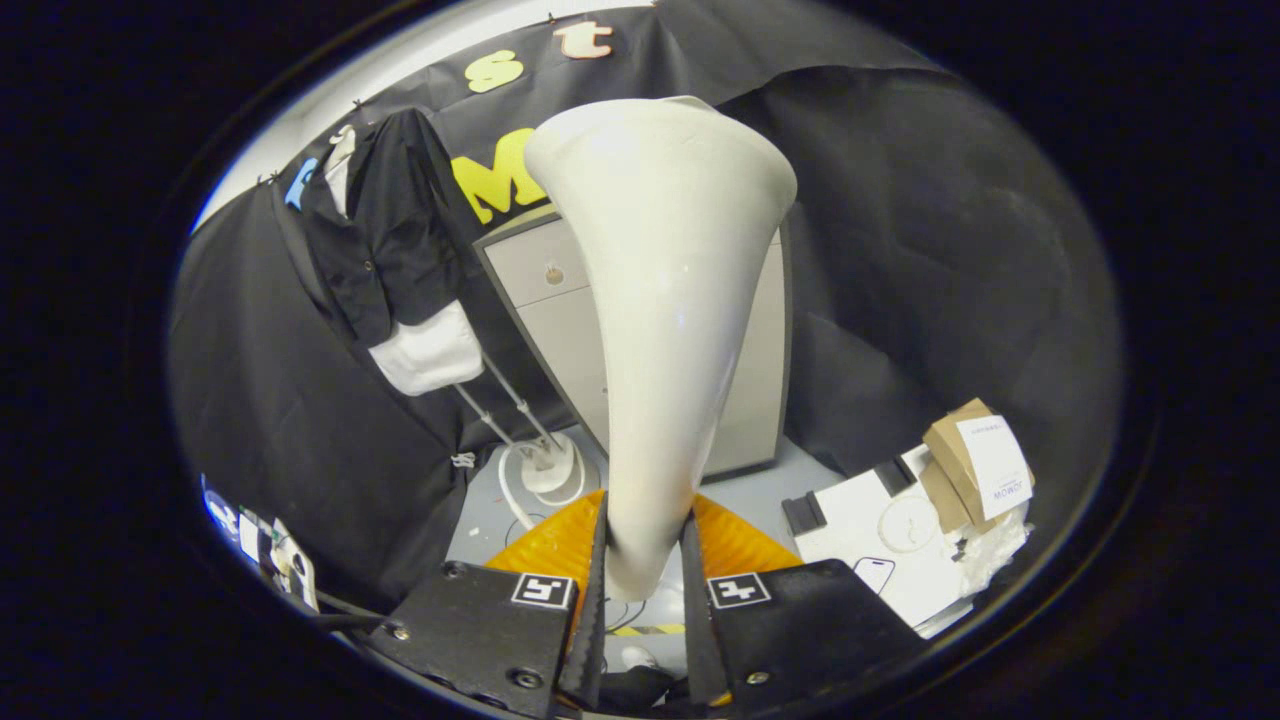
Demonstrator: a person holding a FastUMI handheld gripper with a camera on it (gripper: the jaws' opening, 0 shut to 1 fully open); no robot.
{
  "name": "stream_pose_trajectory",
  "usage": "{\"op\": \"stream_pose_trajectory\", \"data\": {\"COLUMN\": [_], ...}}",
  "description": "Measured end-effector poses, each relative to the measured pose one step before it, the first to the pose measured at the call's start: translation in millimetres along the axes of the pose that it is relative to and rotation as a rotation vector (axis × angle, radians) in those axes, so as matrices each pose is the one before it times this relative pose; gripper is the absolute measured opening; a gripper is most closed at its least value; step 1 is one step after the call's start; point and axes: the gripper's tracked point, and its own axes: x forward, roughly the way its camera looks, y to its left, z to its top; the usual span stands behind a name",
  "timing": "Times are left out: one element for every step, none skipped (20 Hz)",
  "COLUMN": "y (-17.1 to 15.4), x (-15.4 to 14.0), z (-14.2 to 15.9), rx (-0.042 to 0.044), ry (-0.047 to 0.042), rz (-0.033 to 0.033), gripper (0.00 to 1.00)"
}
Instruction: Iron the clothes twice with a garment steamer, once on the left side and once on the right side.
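Claw (645,560) grips steamer (665,300), partly hiding cabinet (535,270).

- The gripper (645,560) has both fingers clamped on the narrow handle of a glossy white, funnel-shaped garment steamer head (665,300), which flares wide beyond the fingertips
- To the left of the steamer hangs a black button-front shirt (385,235) with a white lower hem, on a thin metal stand (510,410) with a round white base
- Behind the steamer head stands a grey cabinet (545,290) with a small round knob
- To the right, on the grey floor, lie a white box (880,540) and a brown cardboard box (965,455) with a white label
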Motion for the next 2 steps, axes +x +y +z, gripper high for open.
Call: {"op": "stream_pose_trajectory", "data": {"y": [0.13,-0.30], "x": [2.04,0.46], "z": [-1.40,-2.54], "rx": [-0.00608,-0.00329], "ry": [0.00397,0.00447], "rz": [-0.00277,-0.00160], "gripper": [0.36,0.36]}}
